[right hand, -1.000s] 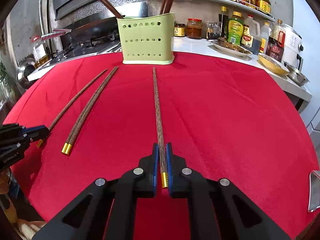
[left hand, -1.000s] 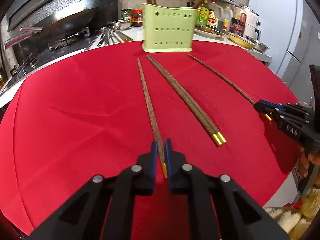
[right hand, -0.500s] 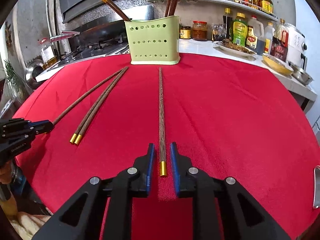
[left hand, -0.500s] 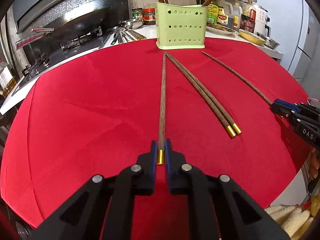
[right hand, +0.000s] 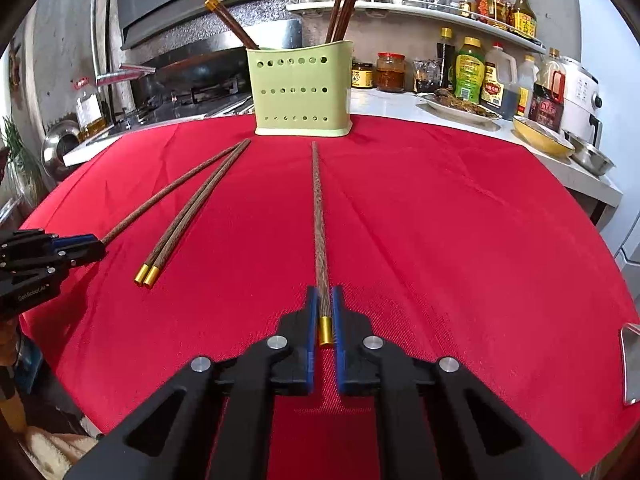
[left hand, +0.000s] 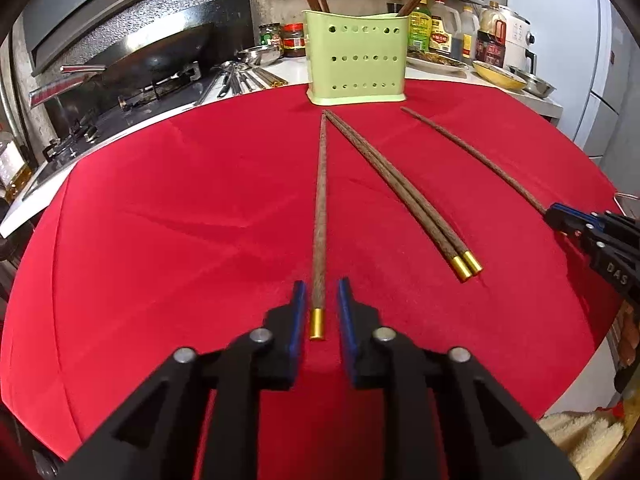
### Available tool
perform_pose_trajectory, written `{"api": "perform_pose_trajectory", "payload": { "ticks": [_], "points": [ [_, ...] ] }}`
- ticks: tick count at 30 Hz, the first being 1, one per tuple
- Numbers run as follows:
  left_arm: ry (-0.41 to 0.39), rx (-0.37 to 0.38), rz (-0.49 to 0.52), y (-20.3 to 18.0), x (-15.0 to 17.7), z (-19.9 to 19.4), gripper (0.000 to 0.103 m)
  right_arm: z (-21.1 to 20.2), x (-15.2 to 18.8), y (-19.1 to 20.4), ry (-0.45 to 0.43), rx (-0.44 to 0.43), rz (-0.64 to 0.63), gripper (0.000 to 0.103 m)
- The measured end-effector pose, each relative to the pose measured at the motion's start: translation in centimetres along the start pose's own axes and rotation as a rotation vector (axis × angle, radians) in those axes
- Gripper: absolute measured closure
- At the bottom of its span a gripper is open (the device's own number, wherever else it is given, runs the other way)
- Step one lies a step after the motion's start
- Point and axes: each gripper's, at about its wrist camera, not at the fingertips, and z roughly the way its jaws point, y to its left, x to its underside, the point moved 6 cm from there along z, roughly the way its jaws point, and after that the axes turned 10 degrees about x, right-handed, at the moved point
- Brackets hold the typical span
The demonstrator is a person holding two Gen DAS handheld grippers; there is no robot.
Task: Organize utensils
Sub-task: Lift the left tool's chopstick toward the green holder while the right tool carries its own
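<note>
On the red cloth [left hand: 160,240] a wooden, gold-capped chopstick [left hand: 320,200] points at the green holder [left hand: 356,68]. Its gold end lies between the fingers of my left gripper [left hand: 322,308]. Those jaws stand slightly apart, with red cloth showing beside the stick. My right gripper [right hand: 325,312] is shut on the gold end of another chopstick [right hand: 319,220], which also aims at the holder [right hand: 300,92]. Between the two lies a loose pair of chopsticks [right hand: 188,208]. The holder has several chopsticks standing in it. Each gripper shows at the other view's edge: left gripper [right hand: 86,246], right gripper [left hand: 560,216].
Behind the table, a stove with a wok [left hand: 160,56] is at the left and loose metal utensils [left hand: 244,78] lie on the counter. Bottles [right hand: 480,76], a plate and a yellow bowl [right hand: 540,136] line the right counter. The table edge runs close beneath both grippers.
The left jaws, shut on the chopstick before, now stand a little apart from it. The right jaws parted half a second ago and have closed on their chopstick again.
</note>
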Motion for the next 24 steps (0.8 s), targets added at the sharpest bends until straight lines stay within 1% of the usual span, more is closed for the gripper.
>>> {"api": "perform_pose_trajectory", "payload": {
  "ticks": [2,3,6,9,11,12,13,14,16,21,24],
  "points": [
    [-0.021,0.045,-0.048,0.5,-0.2,-0.5,0.096,-0.2,0.0,-0.1,0.006,-0.004,0.001,0.096],
    [-0.034,0.049,-0.053,0.6,-0.3,-0.9,0.096,-0.4,-0.1,-0.1,0.002,-0.003,0.001,0.096],
    [-0.105,0.036,-0.044,0.6,-1.2,-2.9,0.096,-1.6,-0.9,-0.4,-0.022,-0.016,0.015,0.096],
    [-0.189,0.033,-0.043,0.7,-2.6,-5.5,0.096,-3.3,-2.4,-0.6,-0.068,-0.031,0.029,0.096],
    [-0.245,0.029,-0.034,0.7,-3.6,-7.1,0.096,-4.5,-3.5,-0.8,-0.101,-0.040,0.035,0.096],
    [-0.286,0.024,-0.026,0.7,-4.4,-8.5,0.096,-5.2,-4.2,-0.8,-0.120,-0.045,0.038,0.096],
    [-0.303,0.021,-0.020,0.6,-4.9,-9.2,0.096,-5.7,-4.8,-0.9,-0.135,-0.049,0.041,0.096],
    [-0.339,0.016,-0.009,0.6,-5.8,-10.4,0.096,-6.5,-5.8,-1.0,-0.162,-0.055,0.044,0.096],
    [-0.387,0.011,0.003,0.5,-7.1,-12.0,0.096,-7.5,-7.0,-1.1,-0.193,-0.057,0.048,0.096],
    [-0.472,-0.002,0.024,0.5,-9.7,-14.6,0.096,-10.0,-10.9,-1.4,-0.266,-0.065,0.045,0.096],
    [-0.492,-0.004,0.026,0.6,-10.7,-15.3,0.096,-11.6,-13.2,-1.5,-0.306,-0.063,0.041,0.096]
  ]
}}
